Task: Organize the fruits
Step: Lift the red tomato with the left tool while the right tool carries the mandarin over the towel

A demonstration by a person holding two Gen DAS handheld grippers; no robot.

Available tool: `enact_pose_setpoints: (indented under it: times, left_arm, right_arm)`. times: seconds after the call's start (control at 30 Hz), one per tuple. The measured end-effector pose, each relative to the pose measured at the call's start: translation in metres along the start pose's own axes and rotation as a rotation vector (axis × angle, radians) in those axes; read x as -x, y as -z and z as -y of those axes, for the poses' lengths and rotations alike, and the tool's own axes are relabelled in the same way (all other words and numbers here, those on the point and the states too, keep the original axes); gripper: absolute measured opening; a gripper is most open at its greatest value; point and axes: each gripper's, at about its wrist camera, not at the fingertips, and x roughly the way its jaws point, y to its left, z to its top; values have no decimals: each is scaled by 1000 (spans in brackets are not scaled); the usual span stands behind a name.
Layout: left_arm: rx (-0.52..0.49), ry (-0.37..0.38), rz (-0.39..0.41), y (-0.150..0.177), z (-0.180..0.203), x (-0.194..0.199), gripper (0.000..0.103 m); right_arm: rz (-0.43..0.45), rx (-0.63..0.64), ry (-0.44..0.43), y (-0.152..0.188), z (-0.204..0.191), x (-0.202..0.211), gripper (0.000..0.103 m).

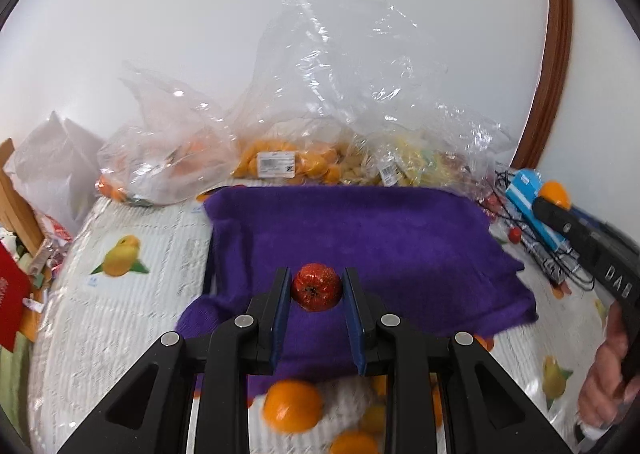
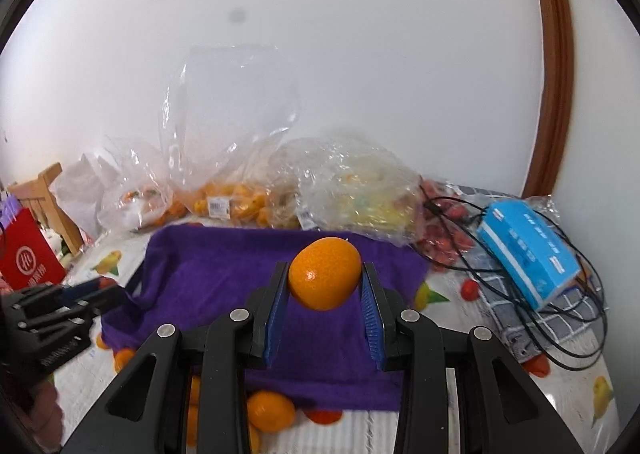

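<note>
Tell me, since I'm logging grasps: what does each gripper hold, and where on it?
The left gripper clamps a small red fruit by its two sides; the right gripper clamps an orange across its sides.

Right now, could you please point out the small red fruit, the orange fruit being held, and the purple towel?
small red fruit (image 1: 316,287), left wrist view, front face.
orange fruit (image 2: 324,273), right wrist view, centre of peel.
purple towel (image 1: 360,230), left wrist view, bare middle.

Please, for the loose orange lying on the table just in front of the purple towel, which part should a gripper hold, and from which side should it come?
Judging from the left wrist view, grip the loose orange across its round middle, coming down from above. Other fruit lies close on its right and the purple towel edge is just behind, so the pads probably fit best on its left and right flanks, jaws wide.
</note>
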Motion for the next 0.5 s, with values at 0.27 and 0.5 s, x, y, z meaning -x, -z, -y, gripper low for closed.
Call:
enact_pose_setpoints:
  times: [0.27, 0.5]
  left_arm:
    - [28, 13, -37, 6, -3, -49, 24]
    - [96, 59, -102, 20, -22, -71, 24]
  right_arm:
    - [-98, -48, -34, 25, 10, -49, 35]
    - [-164, -113, -35, 40, 26, -73, 35]
